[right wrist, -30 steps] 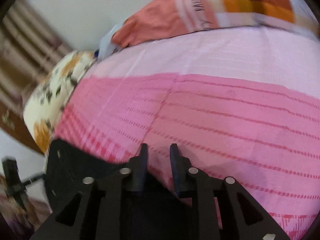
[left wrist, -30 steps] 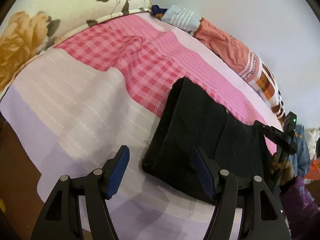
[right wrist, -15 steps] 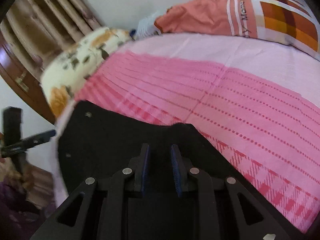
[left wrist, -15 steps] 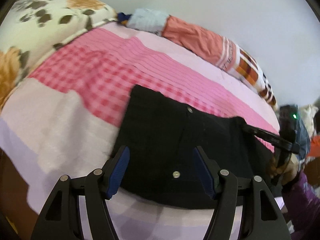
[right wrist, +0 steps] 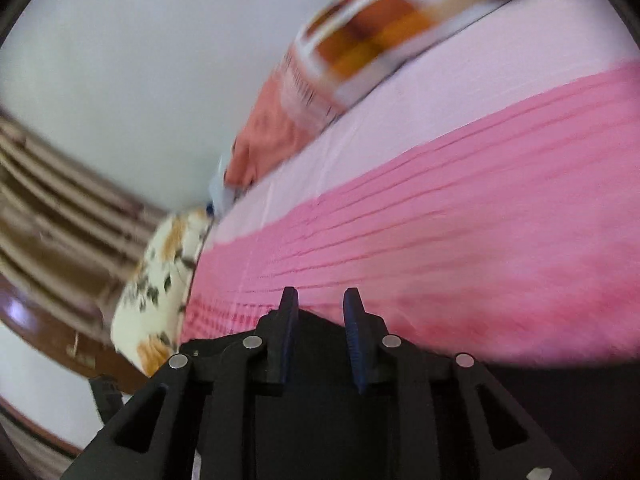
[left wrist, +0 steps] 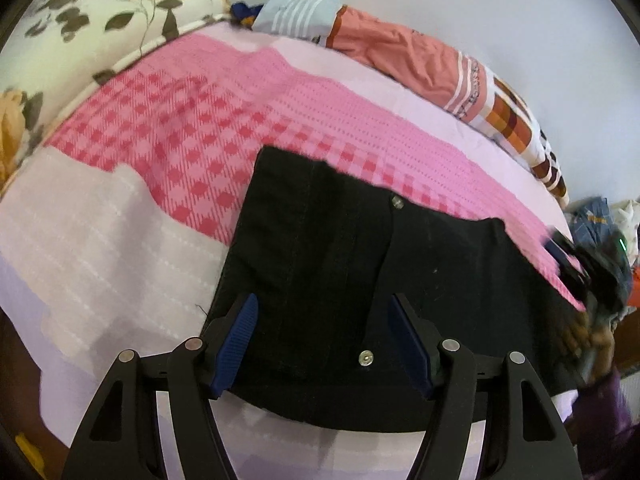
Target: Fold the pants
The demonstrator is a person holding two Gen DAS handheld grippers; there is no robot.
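Pink checked bed sheet (left wrist: 192,148) carries your black denim pants (left wrist: 360,280); left hand-held gripper (left wrist: 324,340) hovers spread above the waistband, right hand-held gripper (right wrist: 318,332) nearly closed, grip unclear. Soft, weighty cloth: pinch hem corners.

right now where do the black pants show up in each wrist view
Left wrist view: the folded black fabric pants fill the lower centre, lying flat on the pink checked bedsheet, between the open left tool's fingers.
Right wrist view: only a dark strip of them shows at the bottom, around the right tool.
Shared landmark: the cream floral pillow.
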